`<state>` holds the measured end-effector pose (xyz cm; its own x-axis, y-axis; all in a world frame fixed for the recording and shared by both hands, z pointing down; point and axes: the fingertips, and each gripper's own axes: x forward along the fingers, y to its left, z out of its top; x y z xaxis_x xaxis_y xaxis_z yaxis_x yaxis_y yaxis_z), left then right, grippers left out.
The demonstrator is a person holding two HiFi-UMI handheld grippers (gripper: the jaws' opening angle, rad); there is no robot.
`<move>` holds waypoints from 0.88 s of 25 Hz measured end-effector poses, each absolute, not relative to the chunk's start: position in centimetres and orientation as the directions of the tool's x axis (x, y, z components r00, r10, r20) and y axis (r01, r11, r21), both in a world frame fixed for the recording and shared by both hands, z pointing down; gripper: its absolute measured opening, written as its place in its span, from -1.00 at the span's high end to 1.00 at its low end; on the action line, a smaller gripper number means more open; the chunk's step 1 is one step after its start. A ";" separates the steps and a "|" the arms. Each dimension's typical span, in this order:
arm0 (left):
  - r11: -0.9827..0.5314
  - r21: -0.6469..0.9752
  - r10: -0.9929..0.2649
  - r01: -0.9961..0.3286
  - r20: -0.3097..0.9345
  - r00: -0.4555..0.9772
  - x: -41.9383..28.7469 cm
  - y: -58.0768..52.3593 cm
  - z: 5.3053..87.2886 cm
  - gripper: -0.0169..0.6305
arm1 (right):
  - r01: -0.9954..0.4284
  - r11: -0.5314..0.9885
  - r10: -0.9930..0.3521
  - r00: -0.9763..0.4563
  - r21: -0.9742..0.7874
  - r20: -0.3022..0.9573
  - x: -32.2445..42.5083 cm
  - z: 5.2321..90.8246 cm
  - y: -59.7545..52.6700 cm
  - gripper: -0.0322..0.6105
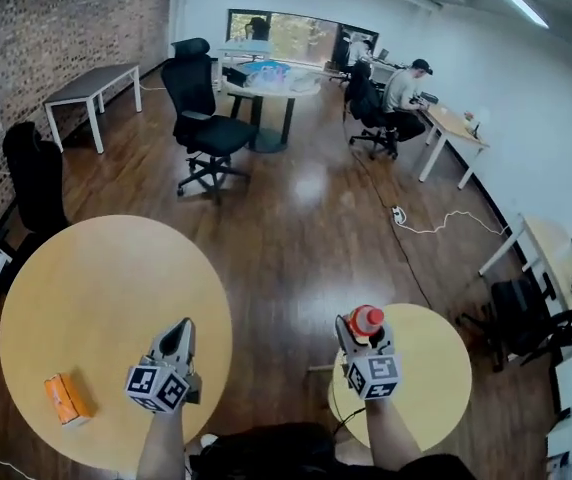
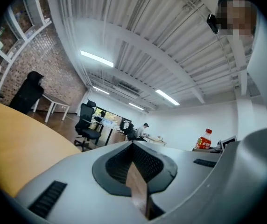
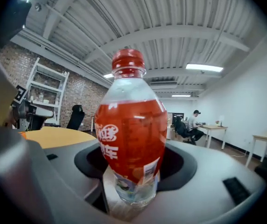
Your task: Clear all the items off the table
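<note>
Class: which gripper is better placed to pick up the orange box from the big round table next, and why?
Left. The left gripper hovers shut and empty over the big round table, on the orange box's side. The right gripper is occupied, gripping a red bottle over the small table.

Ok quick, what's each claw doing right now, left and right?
Left claw: closed, nothing in it.
Right claw: closed on the red bottle.
</note>
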<state>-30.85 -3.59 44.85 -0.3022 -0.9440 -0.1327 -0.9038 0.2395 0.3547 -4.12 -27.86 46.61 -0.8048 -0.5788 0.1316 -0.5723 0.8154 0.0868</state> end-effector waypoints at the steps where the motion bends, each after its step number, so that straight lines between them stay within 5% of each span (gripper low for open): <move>1: 0.206 0.345 -0.955 -0.916 -0.136 -0.265 -29.2 -5.5 44.6 0.95 | -0.599 0.796 -0.606 -0.785 0.088 0.128 -1.8 46.6 -28.8 0.01; 13: -0.190 0.286 -0.979 -0.939 -0.125 0.160 -10.5 -22.9 44.5 0.95 | -0.880 0.470 -0.878 -0.457 0.071 0.146 25.9 49.2 -34.7 0.01; 22: -0.443 0.288 -0.897 -0.849 -0.139 0.420 -0.9 -31.0 44.0 0.95 | -0.958 0.258 -0.959 -0.238 0.124 0.157 37.9 49.5 -33.8 0.01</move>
